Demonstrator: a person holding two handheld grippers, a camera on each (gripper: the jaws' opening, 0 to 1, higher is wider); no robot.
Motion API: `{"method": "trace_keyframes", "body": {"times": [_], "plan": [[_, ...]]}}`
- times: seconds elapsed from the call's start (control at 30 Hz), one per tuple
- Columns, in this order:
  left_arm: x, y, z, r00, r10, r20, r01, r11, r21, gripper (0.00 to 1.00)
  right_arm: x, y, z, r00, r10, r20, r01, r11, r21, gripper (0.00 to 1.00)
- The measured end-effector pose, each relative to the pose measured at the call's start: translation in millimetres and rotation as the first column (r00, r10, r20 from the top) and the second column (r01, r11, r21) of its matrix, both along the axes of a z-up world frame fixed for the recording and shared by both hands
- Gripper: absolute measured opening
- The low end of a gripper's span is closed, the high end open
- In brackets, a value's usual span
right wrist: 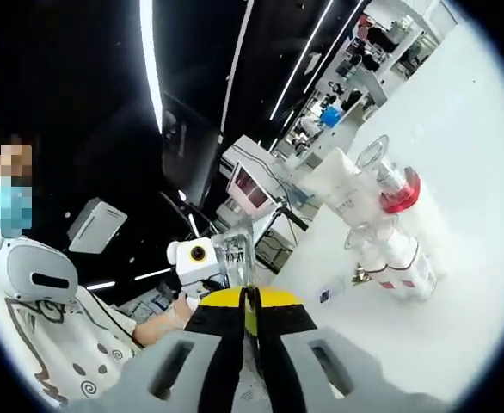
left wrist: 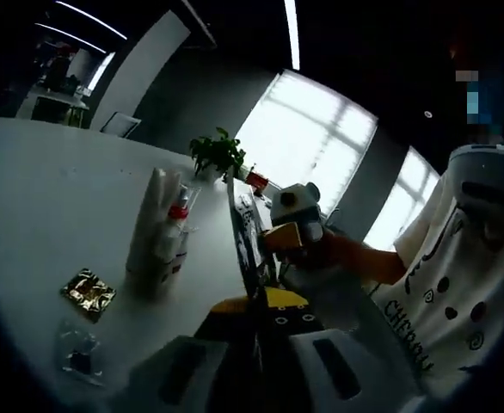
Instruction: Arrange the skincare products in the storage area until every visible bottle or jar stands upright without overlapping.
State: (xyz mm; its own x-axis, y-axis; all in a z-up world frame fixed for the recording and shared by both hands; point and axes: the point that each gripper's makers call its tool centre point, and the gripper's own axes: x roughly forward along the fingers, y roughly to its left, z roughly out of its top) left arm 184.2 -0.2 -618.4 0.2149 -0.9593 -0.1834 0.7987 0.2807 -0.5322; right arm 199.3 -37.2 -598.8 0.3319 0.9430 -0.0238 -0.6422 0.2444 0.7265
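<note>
Pinching one thin clear sheet (left wrist: 245, 228) between them, the left gripper (left wrist: 256, 323) and right gripper (right wrist: 249, 323), jaws pressed together, hold it aloft, likely clearing room; beyond it bottles (left wrist: 168, 228) stand clustered on the white table (left wrist: 54, 198).

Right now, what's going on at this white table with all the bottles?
A person in a white printed T-shirt works two handheld grippers over a white table. The left gripper is clamped on a thin flat printed pack; the right gripper looks shut on something clear. A white tube and red-capped bottles stand clustered on the table.
</note>
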Motion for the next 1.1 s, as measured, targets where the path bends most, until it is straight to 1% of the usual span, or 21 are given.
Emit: {"method": "trace_keyframes", "body": {"times": [0.07, 0.1, 0.13, 0.23, 0.3, 0.37, 0.43, 0.5, 0.53, 0.57, 0.63, 0.67, 0.7, 0.77, 0.8, 0.83, 0.9, 0.93, 0.97, 1.03, 1.1], "plan": [[1.1, 5.4, -9.0, 1.000, 0.006, -0.023, -0.006, 1.000, 0.019, 0.00, 5.0, -4.0, -7.0, 1.000, -0.021, 0.020, 0.022, 0.998, -0.057, 0.05], [1.9, 8.4, -13.2, 0.999, 0.006, -0.035, -0.005, 1.000, 0.026, 0.00, 5.4, -5.3, -8.4, 1.000, -0.020, 0.017, 0.021, 0.998, -0.065, 0.05], [0.4, 11.7, -19.4, 0.998, 0.002, -0.059, 0.001, 0.999, 0.035, 0.00, 6.6, -7.7, -9.1, 1.000, -0.025, 0.011, 0.025, 0.997, -0.070, 0.05], [-2.2, 15.6, -30.1, 0.993, 0.008, -0.116, -0.004, 1.000, 0.030, 0.00, 8.3, -15.0, -10.1, 0.999, -0.036, 0.003, 0.037, 0.996, -0.079, 0.05], [-1.7, 19.8, -43.5, 0.983, 0.040, -0.177, -0.031, 0.998, 0.057, 0.00, 8.6, -19.0, -9.2, 0.999, -0.044, 0.003, 0.044, 0.996, -0.082, 0.02], [-1.0, 21.8, -54.5, 0.981, 0.046, -0.188, -0.031, 0.996, 0.078, 0.00, 9.3, -19.8, -7.4, 0.999, -0.051, 0.004, 0.051, 0.996, -0.076, 0.03], [-0.2, 22.6, -61.8, 0.970, 0.064, -0.236, -0.046, 0.995, 0.084, 0.00, 7.2, -17.7, -7.8, 0.999, -0.039, -0.002, 0.039, 0.996, -0.079, 0.02], [3.0, 23.5, -69.4, 0.959, 0.086, -0.270, -0.063, 0.993, 0.095, 0.00, 4.2, -13.1, -11.4, 1.000, -0.020, 0.002, 0.020, 0.994, -0.106, 0.03], [4.7, 24.2, -73.4, 0.951, 0.101, -0.292, -0.073, 0.992, 0.106, 0.00, 1.3, -9.5, -14.6, 1.000, -0.002, 0.009, 0.003, 0.991, -0.133, 0.03], [7.8, 26.2, -77.2, 0.949, 0.102, -0.299, -0.072, 0.991, 0.109, 0.00, -1.3, -7.5, -17.1, 1.000, 0.015, 0.015, -0.013, 0.988, -0.154, 0.03], [9.8, 26.3, -81.4, 0.938, 0.110, -0.327, -0.078, 0.991, 0.110, 0.00, -4.4, -0.6, -21.5, 0.999, 0.036, 0.031, -0.029, 0.980, -0.195, 0.04], [10.5, 25.7, -83.7, 0.929, 0.113, -0.352, -0.079, 0.991, 0.108, 0.00, -5.8, 2.1, -22.7, 0.998, 0.044, 0.034, -0.036, 0.978, -0.205, 0.04], [10.3, 24.4, -85.5, 0.925, 0.112, -0.362, -0.076, 0.991, 0.111, 0.00, -8.6, 5.2, -24.4, 0.997, 0.064, 0.039, -0.054, 0.974, -0.218, 0.04], [12.5, 23.5, -89.1, 0.926, 0.115, -0.360, -0.075, 0.989, 0.125, 0.00, -10.6, 12.1, -29.6, 0.996, 0.079, 0.048, -0.065, 0.966, -0.249, 0.05], [13.5, 24.4, -92.4, 0.919, 0.122, -0.374, -0.074, 0.987, 0.140, 0.00, -11.7, 13.3, -33.4, 0.995, 0.089, 0.049, -0.073, 0.960, -0.272, 0.05], [14.6, 24.8, -94.1, 0.917, 0.130, -0.378, -0.080, 0.986, 0.147, 0.00, -10.6, 13.1, -39.9, 0.993, 0.097, 0.071, -0.069, 0.945, -0.321, 0.06], [14.5, 22.7, -96.6, 0.913, 0.148, -0.380, -0.091, 0.982, 0.162, 0.00, -4.9, 9.9, -48.9, 0.990, 0.091, 0.109, -0.041, 0.918, -0.393, 0.05], [15.2, 22.9, -97.6, 0.911, 0.157, -0.381, -0.099, 0.981, 0.169, 0.00, -3.2, 7.2, -56.5, 0.988, 0.101, 0.120, -0.037, 0.893, -0.448, 0.06], [17.9, 24.8, -99.5, 0.906, 0.169, -0.389, -0.109, 0.979, 0.172, 0.00, -3.3, 6.5, -60.7, 0.985, 0.114, 0.126, -0.039, 0.876, -0.480, 0.06], [21.0, 27.3, -101.1, 0.904, 0.172, -0.391, -0.111, 0.979, 0.172, 0.00, -2.1, 7.1, -68.0, 0.978, 0.139, 0.155, -0.036, 0.845, -0.533, 0.08], [20.9, 25.7, -101.8, 0.904, 0.177, -0.389, -0.115, 0.977, 0.177, 0.00, -5.6, 10.5, -76.2, 0.971, 0.190, 0.144, -0.077, 0.822, -0.564, 0.09]]}}
